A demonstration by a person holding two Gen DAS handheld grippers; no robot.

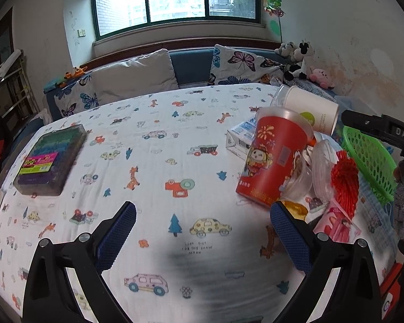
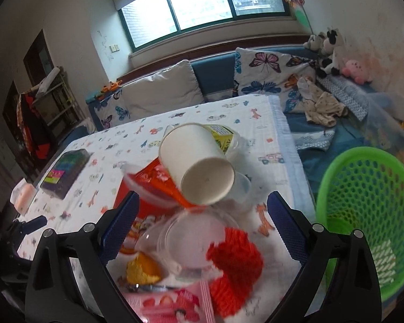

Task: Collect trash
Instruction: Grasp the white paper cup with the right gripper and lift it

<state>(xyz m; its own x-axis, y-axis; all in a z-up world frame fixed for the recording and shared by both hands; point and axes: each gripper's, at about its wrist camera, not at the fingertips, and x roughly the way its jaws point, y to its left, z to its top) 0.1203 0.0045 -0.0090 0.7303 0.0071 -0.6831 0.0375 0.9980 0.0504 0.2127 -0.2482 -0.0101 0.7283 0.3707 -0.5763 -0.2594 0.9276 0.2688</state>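
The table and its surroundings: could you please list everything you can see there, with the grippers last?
Paper cup: 1, white, lying tilted on top of the trash pile.
Plastic cup: 1, red, tipped in the pile under the paper cup.
Clear plastic lids: number unclear, front of the pile.
Yarn pompom: 1, red, beside the lids.
Pink packet: 1, nearest edge of the pile.
Carton: 1, blue-white, behind the red cup.
Basket: 1, green mesh, right of the table.
Box: 1, clear with coloured contents, far left of the tablecloth.
Left gripper: open, holding nothing, over bare cloth.
Right gripper: open, holding nothing, above the pile.
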